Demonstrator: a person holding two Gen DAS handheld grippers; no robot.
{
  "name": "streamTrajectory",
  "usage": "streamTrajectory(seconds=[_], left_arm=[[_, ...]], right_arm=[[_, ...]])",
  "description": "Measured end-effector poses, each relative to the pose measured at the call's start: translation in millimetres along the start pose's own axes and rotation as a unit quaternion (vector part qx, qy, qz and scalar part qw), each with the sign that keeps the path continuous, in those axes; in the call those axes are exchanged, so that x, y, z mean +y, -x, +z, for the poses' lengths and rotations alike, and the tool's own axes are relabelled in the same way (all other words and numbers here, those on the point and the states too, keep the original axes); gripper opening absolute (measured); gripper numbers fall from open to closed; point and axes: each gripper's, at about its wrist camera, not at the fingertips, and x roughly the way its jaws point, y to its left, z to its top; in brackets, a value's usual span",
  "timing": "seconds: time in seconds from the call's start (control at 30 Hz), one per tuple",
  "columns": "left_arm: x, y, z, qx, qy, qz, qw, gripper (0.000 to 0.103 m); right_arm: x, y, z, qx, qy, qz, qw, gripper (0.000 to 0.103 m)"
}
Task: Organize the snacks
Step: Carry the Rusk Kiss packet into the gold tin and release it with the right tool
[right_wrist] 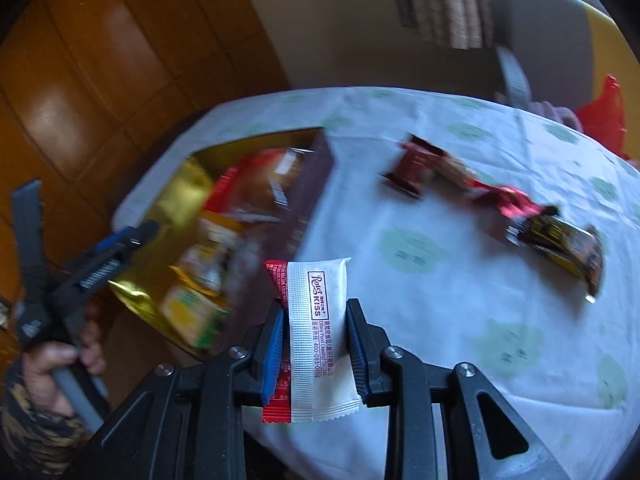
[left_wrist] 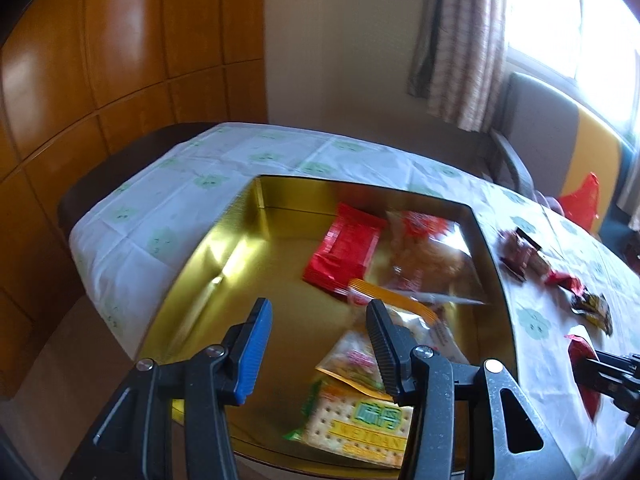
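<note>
Right gripper (right_wrist: 314,344) clamped on a flat red-and-white foil snack packet (right_wrist: 318,340), printed "Kiss"; packet stands upright between the blue pad and the black pad, raised clear of the white tablecloth with pale green motifs (right_wrist: 420,320). Left gripper (left_wrist: 316,344) with its jaws apart and nothing between them, poised over the shallow gold-coloured metal tin (left_wrist: 192,264). Tin sits on the cloth and holds several packets: a red foil packet (left_wrist: 344,252) toward the far side, a clear bag with pale contents (left_wrist: 432,256) beside it, a green-and-yellow cracker packet (left_wrist: 360,424) nearest the camera. Loose on the cloth, right of the tin: a dark red wrapped bar (right_wrist: 416,168), a small red twist-wrapped sweet (right_wrist: 512,200), a black-and-gold packet (right_wrist: 560,244). Person's hand (right_wrist: 60,364) grips the left tool's handle.
</note>
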Motion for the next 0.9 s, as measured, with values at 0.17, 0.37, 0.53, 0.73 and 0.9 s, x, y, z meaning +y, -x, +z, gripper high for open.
streamTrajectory(seconds=[0.17, 0.37, 0.53, 0.73, 0.9], left_arm=[[11, -4, 2, 0.001, 0.013, 0.009, 0.9999, 0.050], [13, -12, -1, 0.010, 0.013, 0.008, 0.9998, 0.050], [12, -17, -5, 0.018, 0.011, 0.008, 0.9998, 0.050], [8, -20, -9, 0.024, 0.004, 0.007, 0.9997, 0.050], [5, -15, -7, 0.016, -0.002, 0.003, 0.9999, 0.050]], right_arm=[[42, -26, 24, 0.007, 0.018, 0.034, 0.999, 0.030], [70, -69, 29, 0.037, 0.054, 0.031, 0.997, 0.033], [71, -93, 15, 0.069, 0.072, 0.014, 0.995, 0.034], [67, -81, 8, 0.049, 0.079, 0.015, 0.996, 0.037], [63, -70, 4, 0.030, 0.077, 0.003, 0.997, 0.037]])
